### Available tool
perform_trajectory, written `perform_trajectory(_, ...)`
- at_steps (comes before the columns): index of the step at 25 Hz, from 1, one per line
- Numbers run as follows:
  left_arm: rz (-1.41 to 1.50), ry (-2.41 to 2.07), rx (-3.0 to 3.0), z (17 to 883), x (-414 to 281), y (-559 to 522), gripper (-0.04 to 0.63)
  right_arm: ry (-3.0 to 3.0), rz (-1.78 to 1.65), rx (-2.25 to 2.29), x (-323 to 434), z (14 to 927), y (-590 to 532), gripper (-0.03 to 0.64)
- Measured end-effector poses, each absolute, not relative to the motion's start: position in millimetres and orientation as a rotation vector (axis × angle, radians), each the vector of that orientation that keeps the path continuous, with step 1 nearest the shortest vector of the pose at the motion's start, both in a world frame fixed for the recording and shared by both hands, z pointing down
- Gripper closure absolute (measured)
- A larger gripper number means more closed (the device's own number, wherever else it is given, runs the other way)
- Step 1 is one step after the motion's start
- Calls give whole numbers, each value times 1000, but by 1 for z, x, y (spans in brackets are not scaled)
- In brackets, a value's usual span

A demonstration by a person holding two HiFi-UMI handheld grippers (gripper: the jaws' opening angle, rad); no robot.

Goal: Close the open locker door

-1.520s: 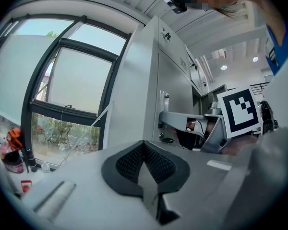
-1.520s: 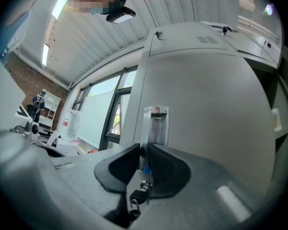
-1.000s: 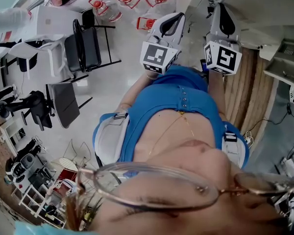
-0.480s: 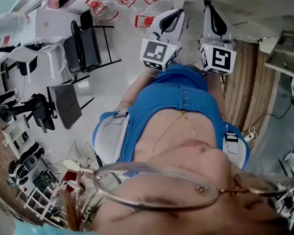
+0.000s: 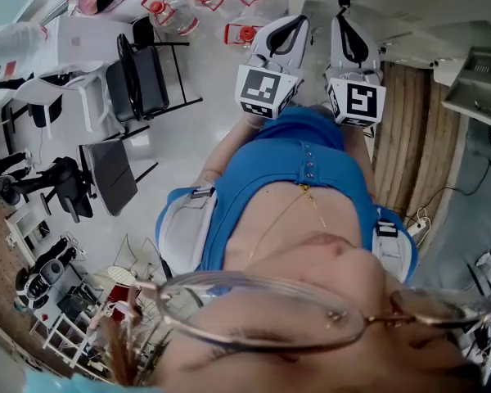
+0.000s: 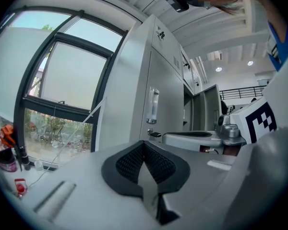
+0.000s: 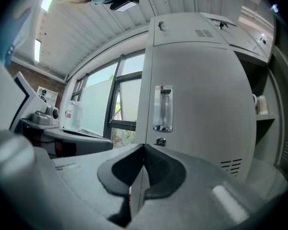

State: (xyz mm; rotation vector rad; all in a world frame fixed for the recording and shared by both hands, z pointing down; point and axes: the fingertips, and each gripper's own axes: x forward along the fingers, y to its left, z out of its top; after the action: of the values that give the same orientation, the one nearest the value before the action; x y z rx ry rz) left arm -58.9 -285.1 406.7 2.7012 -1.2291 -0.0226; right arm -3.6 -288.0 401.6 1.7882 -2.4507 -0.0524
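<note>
Position: the person stands before a row of grey lockers with both tools raised at about the same height, side by side.

Left tongs (image 6: 144,150): pads pressed together, nothing between them; they point along the locker fronts.

Right tongs (image 7: 144,159): likewise fully closed and empty; they face a grey door panel carrying a clear vertical handle (image 7: 162,108) with a small lock (image 7: 159,141) beneath it.

Task item: the open locker door (image 6: 205,110) stands out from the row in the left gripper view, beyond the nearer handled panel and apart from both tools; in the right gripper view an open compartment (image 7: 260,104) with a shelf shows just right of the handled panel; whether that panel is itself closed flush cannot be told from this angle.

Status, as judged: approach stage; no contact with the open door yet; closing not begun.

Recommended method: keep the tongs closed and use the blunt tips as a pusher, since no grasp is needed; carry the right tongs across to the outer face of the open door; press near its free edge, far from the hinge, for best leverage; push squarely and steadily until the edge seats in the frame; keep the left tongs out of the closing gap; avoid a glancing contact, as the smooth panel may let the tips slide off.
</note>
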Motion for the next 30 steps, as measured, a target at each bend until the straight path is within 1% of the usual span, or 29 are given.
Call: perform_trajectory(30,9,-1249,2700,411,-60,-285,596,-2484,-3,1691,-21,412,-281,615)
